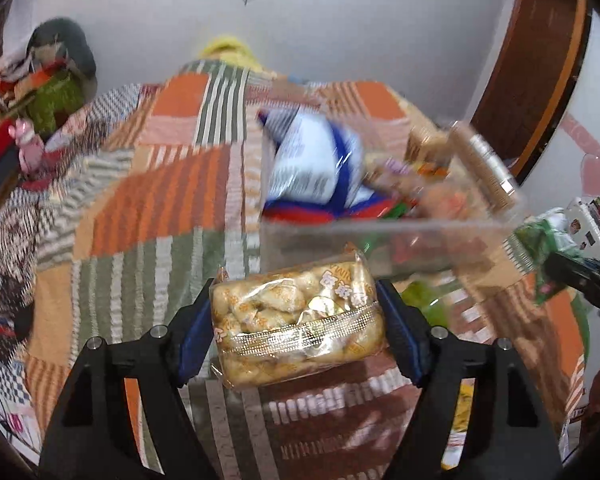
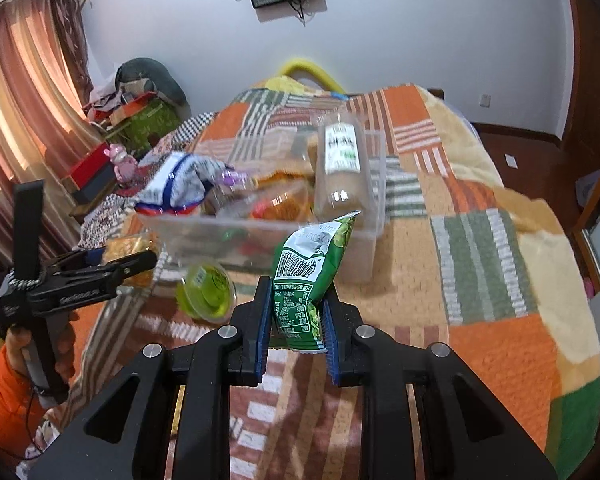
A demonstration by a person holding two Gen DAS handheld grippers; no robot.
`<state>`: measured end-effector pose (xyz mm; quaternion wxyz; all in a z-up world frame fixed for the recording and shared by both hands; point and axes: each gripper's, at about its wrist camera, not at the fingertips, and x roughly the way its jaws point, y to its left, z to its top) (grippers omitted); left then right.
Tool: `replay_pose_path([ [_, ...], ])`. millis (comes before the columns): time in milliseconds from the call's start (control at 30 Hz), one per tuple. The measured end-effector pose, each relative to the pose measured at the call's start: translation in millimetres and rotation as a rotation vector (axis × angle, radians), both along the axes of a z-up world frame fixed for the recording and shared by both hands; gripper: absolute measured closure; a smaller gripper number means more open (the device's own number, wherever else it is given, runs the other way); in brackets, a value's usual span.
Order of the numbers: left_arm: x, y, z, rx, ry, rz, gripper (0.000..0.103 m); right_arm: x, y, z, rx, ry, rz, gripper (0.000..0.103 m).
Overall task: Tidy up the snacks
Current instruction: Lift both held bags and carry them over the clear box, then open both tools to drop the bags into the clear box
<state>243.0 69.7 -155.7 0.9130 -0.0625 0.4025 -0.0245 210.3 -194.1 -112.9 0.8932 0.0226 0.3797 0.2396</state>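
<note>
My left gripper (image 1: 298, 320) is shut on a clear pack of golden pastry snacks (image 1: 296, 320) and holds it above the bed, just in front of a clear plastic bin (image 1: 380, 226). The bin holds a white and blue bag (image 1: 308, 160), a brown cracker sleeve (image 1: 484, 168) and other snacks. My right gripper (image 2: 296, 320) is shut on a green snack bag (image 2: 308, 272), upright, in front of the same bin (image 2: 360, 248). A green jelly cup (image 2: 206, 290) lies on the bed by the bin. The left gripper (image 2: 112, 266) shows at the left in the right wrist view.
The bin sits on a bed with an orange, green and white patchwork blanket (image 2: 480, 248). Clutter, boxes and a pink toy (image 2: 122, 166) lie along the left side by the curtains. A wooden door frame (image 1: 540, 80) is at the right.
</note>
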Motion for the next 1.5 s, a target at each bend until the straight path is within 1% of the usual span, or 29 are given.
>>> replay_pose_path([
  [167,-0.2,-15.4,32.8,-0.016,-0.079,-0.022,0.027,13.0,10.0,15.4,0.013,-0.046,0.01,0.082],
  [367,17.5,-31.4,54.9,-0.01,-0.13,-0.055,0.027,34.2,25.4,29.4,0.026,-0.08,0.023,0.082],
  [500,36.6,-41.6,63.8,-0.001,-0.15,-0.07,0.027,53.4,36.5,31.8,0.017,-0.084,0.024,0.082],
  [667,66.2,-44.0,67.9,-0.017,-0.148,-0.07,0.027,73.9,51.7,28.2,-0.022,-0.081,0.031,0.082],
  [800,90.0,-44.6,66.9,-0.025,-0.14,-0.07,0.027,87.1,56.4,21.5,-0.033,-0.052,0.039,0.082],
  [933,108.2,-46.2,59.5,-0.016,-0.117,-0.08,0.027,96.2,60.4,15.2,-0.053,-0.037,0.052,0.082],
  [1100,125.7,-48.0,46.1,-0.023,-0.068,-0.097,0.027,100.3,67.3,8.4,-0.084,-0.028,0.073,0.082],
  [1267,126.9,-49.4,41.5,-0.003,-0.071,-0.105,0.026,103.4,69.1,3.7,-0.095,-0.012,0.081,0.081],
  [1500,111.7,-51.0,54.7,0.005,-0.103,-0.11,0.025,94.1,61.3,14.0,-0.075,-0.025,0.075,0.079],
])
